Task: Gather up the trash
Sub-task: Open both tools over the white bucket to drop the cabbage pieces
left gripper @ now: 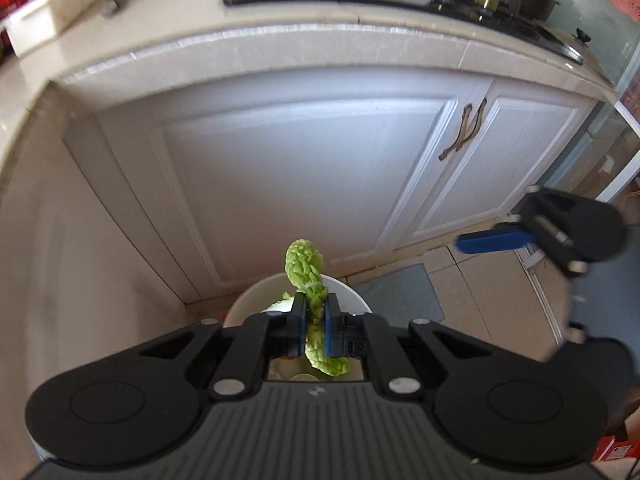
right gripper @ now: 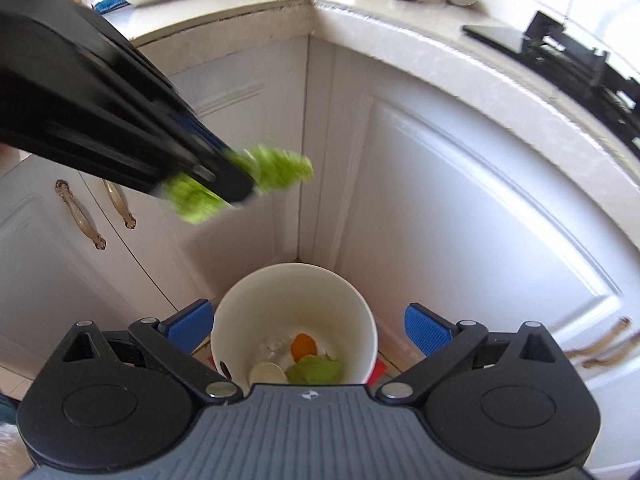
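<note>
We see a green leaf (left gripper: 311,280) pinched between the blue pads of the left claw (left gripper: 314,330), closed tight on it. The leaf sticks up past the fingertips and a bit droops below them. In the right wrist view it's blurred, hanging in the air above and to the left of the bin (right gripper: 294,280).

The bin is a white round tub on the floor, tucked into the corner where two cabinet runs meet. Inside: another green leaf piece, an orange scrap, a pale round bit and some white stuff. It's nowhere near full.

The right claw (right gripper: 310,330) is empty w/ its jaws spread wide, one blue pad on each side of the bin's rim, not touching it as far as we can tell.

Our read: the step in hand is dropping the leaf into the bin. To do it well, bring the left claw over the bin's mouth, keep it pointing down, then open; a limp leaf may cling to a pad, so a small shake could help.

Edges & room: cabinet doors (left gripper: 304,168) stand close behind the bin on two sides, and the table (left gripper: 280,46) edge overhangs above, so the approach is best from the open floor (left gripper: 472,292) side. The two claws are near each other; the right one should keep clear of the drop path.
</note>
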